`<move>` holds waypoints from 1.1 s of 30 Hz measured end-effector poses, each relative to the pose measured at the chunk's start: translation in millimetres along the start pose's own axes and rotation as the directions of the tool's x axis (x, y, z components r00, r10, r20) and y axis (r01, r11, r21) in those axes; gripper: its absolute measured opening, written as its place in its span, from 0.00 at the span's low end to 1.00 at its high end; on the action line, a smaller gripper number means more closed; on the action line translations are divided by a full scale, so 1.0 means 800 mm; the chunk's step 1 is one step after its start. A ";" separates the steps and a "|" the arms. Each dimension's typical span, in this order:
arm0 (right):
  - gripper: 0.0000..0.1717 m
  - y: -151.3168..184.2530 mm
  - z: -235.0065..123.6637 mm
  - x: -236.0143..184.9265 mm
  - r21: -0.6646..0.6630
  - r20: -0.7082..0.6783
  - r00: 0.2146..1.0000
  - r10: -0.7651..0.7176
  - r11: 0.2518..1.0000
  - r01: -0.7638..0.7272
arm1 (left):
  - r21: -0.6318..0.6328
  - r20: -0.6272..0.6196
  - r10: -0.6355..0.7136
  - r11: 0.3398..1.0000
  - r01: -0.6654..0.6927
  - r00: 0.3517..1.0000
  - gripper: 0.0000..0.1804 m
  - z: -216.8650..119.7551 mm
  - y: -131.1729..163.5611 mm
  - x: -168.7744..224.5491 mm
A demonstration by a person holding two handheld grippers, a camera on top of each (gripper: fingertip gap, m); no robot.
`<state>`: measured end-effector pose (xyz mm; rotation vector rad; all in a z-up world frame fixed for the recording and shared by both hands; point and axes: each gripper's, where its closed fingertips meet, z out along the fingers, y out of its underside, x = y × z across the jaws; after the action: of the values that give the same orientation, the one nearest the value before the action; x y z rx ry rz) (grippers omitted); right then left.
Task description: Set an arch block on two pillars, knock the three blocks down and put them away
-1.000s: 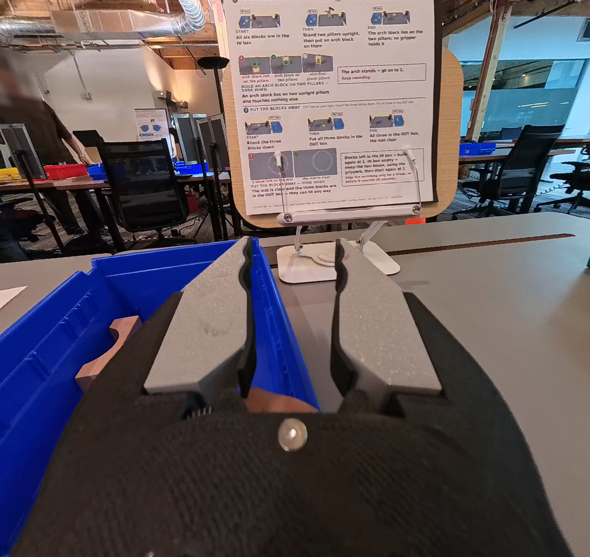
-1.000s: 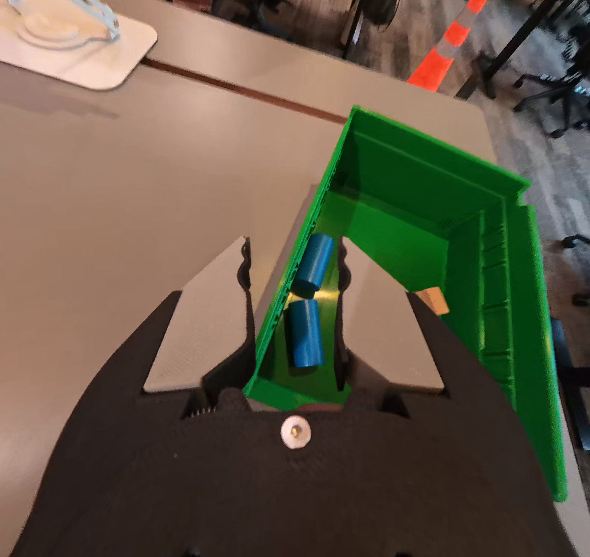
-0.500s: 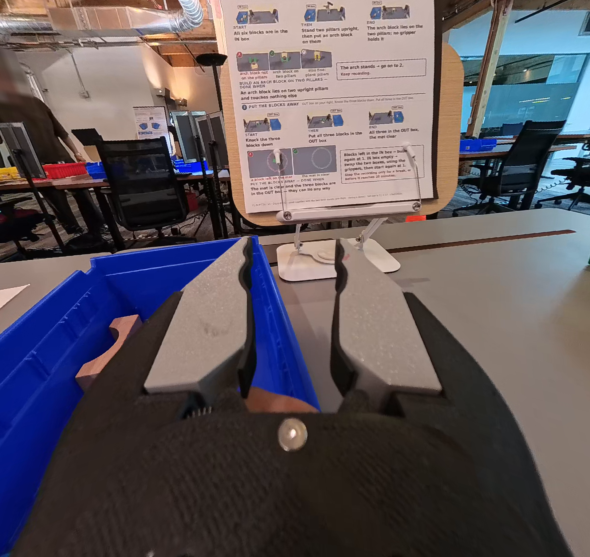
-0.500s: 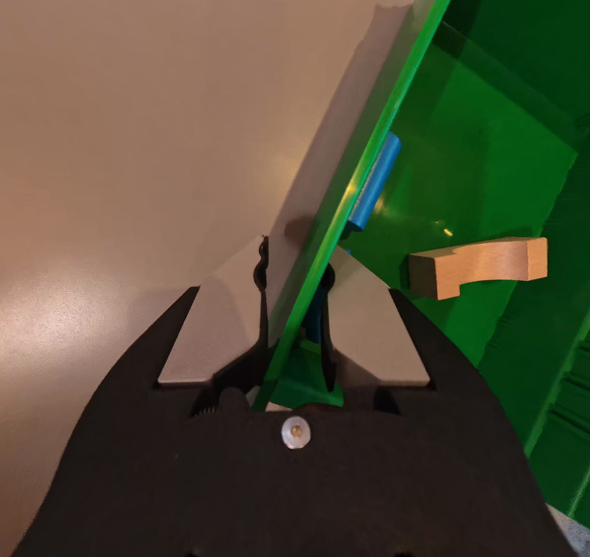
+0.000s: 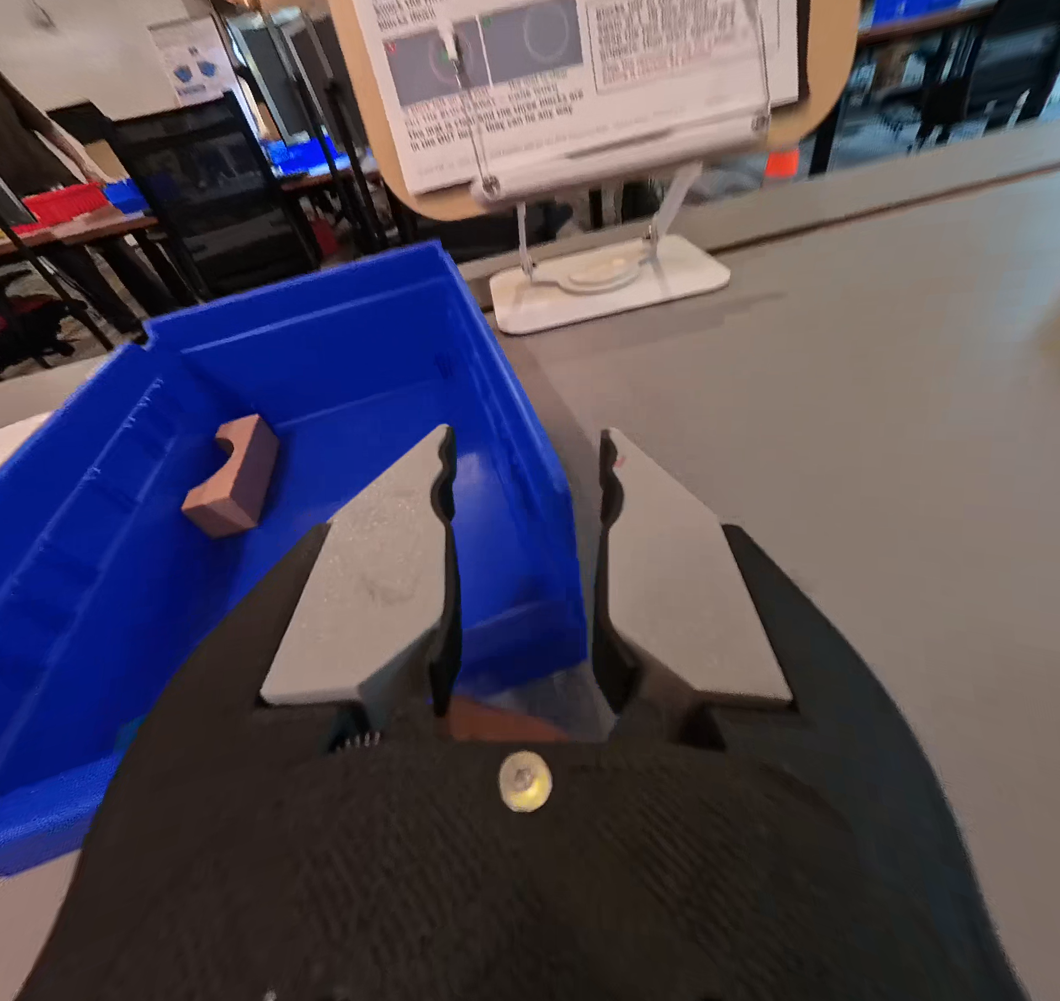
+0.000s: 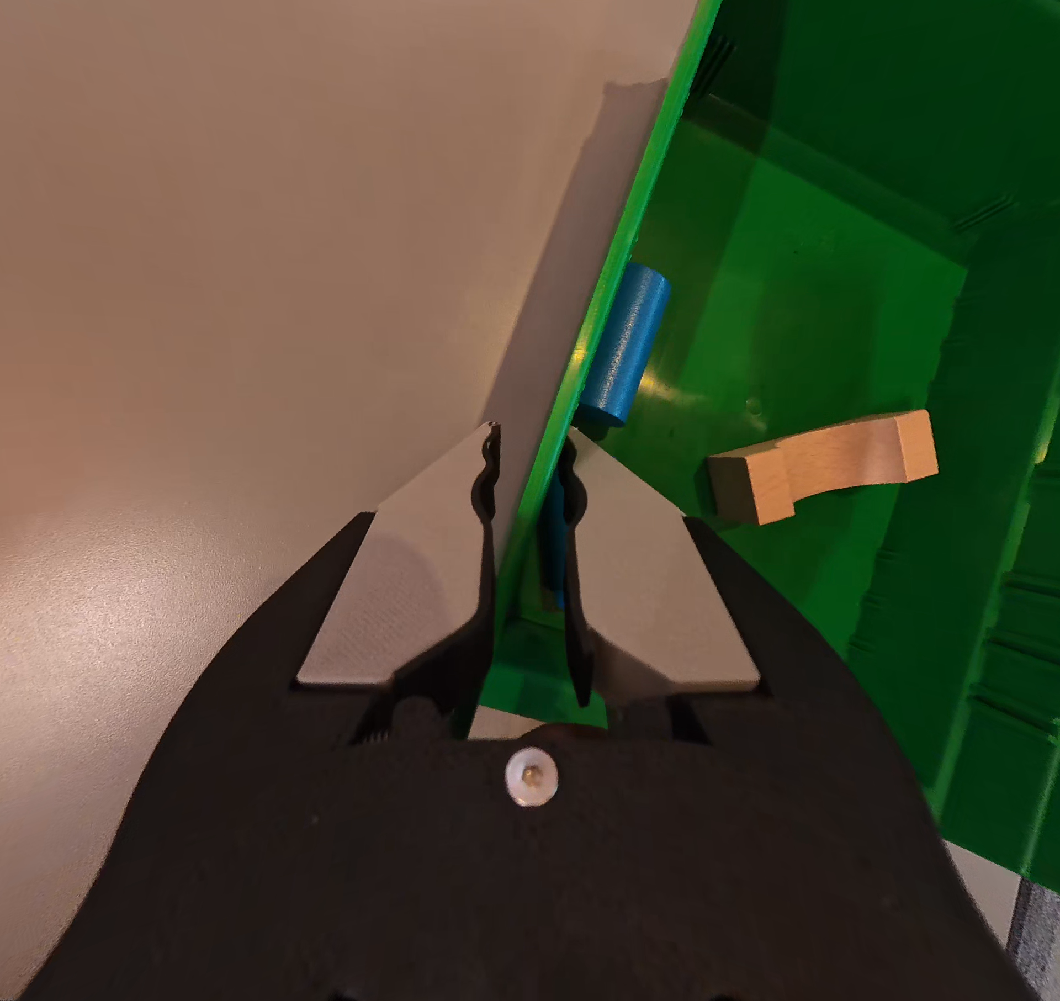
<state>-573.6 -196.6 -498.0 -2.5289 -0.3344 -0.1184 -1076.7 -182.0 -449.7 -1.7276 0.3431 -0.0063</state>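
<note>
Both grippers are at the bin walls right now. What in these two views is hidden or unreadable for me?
- Right wrist view: second blue cylinder mostly hidden behind green bin wall and right gripper finger.
- Same view: whether the pads press the wall is unclear.
- Left wrist view: brown block at the left gripper base, mostly covered by its body.
- Blue bin near floor hidden by the fingers.

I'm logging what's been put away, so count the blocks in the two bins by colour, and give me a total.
Blue cylinders, green bin: 2, the second mostly hidden by the right gripper
Light wood arch, green bin: 1
Brown arch, blue bin: 1
Total: 4
</note>
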 end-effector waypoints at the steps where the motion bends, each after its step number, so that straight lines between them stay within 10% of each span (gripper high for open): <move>1: 0.10 0.000 0.000 0.000 0.001 0.001 1.000 -0.002 1.000 0.002 | -0.034 -0.004 0.008 0.999 -0.008 1.000 0.28 0.002 0.007 0.005; 8: 0.09 0.001 -0.001 -0.002 0.000 -0.021 0.999 -0.026 1.000 0.026 | -0.138 0.121 0.127 0.984 -0.110 0.984 0.02 0.011 0.021 -0.022; 18: 0.07 -0.004 -0.016 -0.092 -0.022 0.027 0.994 -0.104 0.994 0.105 | -0.099 0.035 -0.005 0.995 0.009 0.999 0.01 -0.080 0.025 -0.077; 33: 0.26 -0.109 -0.038 -0.571 0.174 0.239 0.862 -0.447 0.893 0.415 | 0.053 0.086 -0.194 0.980 0.190 0.977 0.00 -0.240 0.021 -0.183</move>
<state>-1037.6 -240.6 -498.0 -2.3120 -0.9923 0.0791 -1257.9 -335.0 -402.4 -1.7054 0.1072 -0.0759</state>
